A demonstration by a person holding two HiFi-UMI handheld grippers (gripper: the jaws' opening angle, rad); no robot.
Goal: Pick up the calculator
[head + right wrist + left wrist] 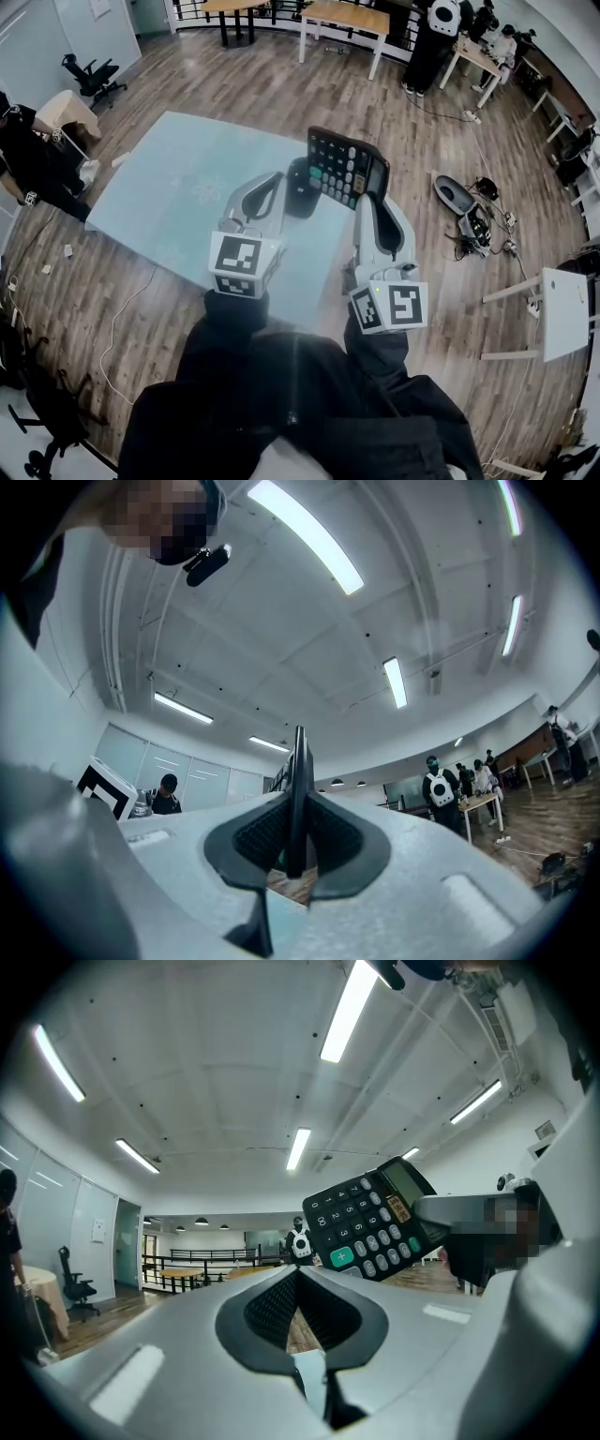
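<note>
Calculator (345,169) off the table (169,187) yet?

— Yes. My right gripper (373,199) is clamped on its display end. It hangs at mid-frame in the head view, above the table's right edge. My left gripper (295,192) is closed on nothing, just beside it.

— Which way does it lie?

— Keys face me. The long axis runs left to right, dipping toward the right, and the keypad end sticks out left.

— Advice?

— I'd hold the clamp firm and raise it slowly, since a grip at one end could let it swing. I'd keep the left one clear.

Black calculator (345,169), grey keys, one green; pale-blue table (159,192).
</note>
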